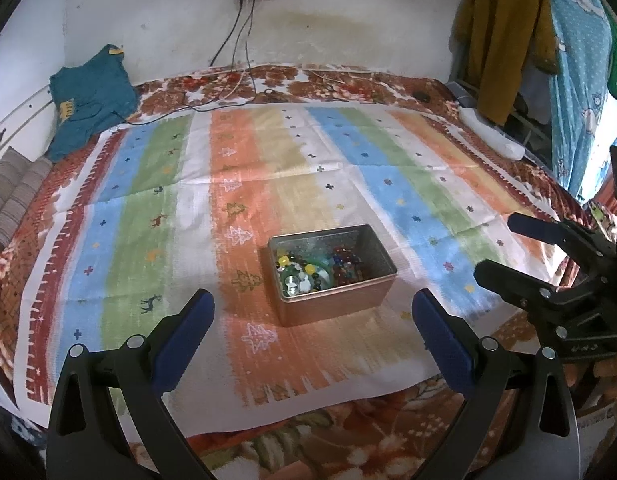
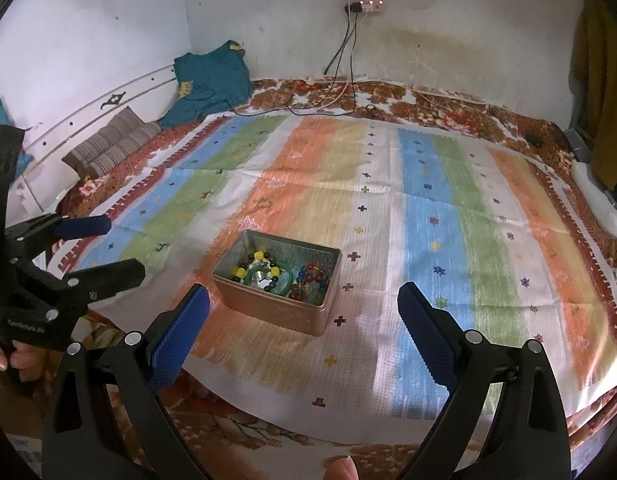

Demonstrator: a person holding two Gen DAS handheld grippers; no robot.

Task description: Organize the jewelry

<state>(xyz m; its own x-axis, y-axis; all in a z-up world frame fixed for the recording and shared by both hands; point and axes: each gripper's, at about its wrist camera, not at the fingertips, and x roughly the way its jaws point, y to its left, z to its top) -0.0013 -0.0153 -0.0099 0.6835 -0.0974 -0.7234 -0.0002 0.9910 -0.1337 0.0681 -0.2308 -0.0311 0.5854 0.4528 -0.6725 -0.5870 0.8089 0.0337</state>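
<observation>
The left gripper [image 1: 313, 312] hangs above the near part of the bed with its blue-padded fingers [image 1: 442, 340] spread wide and nothing between them. Straight ahead of its tips, just beyond the gap, stands the metal tin [image 1: 340, 304], a rectangular, lidless box with a coppery outer wall and a shiny inside. The jewelry [image 1: 318, 272] lies heaped in it: round beads in yellow, green, dark and red, and a green ring-like piece; single items are too small and tangled to tell apart.

The right gripper [image 2: 304, 308] is likewise wide open and empty, with the tin ahead and slightly left of its centre. To its left the other gripper shows side-on, with fingertips of a hand [image 2: 4, 354] on its handle; a thumb tip is cut off at the bottom edge of that view.

Around the tin the striped mat [image 1: 148, 208] lies flat and bare on all sides, a woven-looking sheet in blue, green, orange and white bands with small crosses, trees and deer. Its near edge ends just below the grippers, over a brown floral blanket [image 1: 348, 452].

Well beyond, a teal garment [image 1: 90, 100] leans at the wall on the left, cables [image 1: 244, 40] drop from a wall socket, and hanging clothes [image 1: 508, 40] crowd the far right, partly cut off by the lens rim.
</observation>
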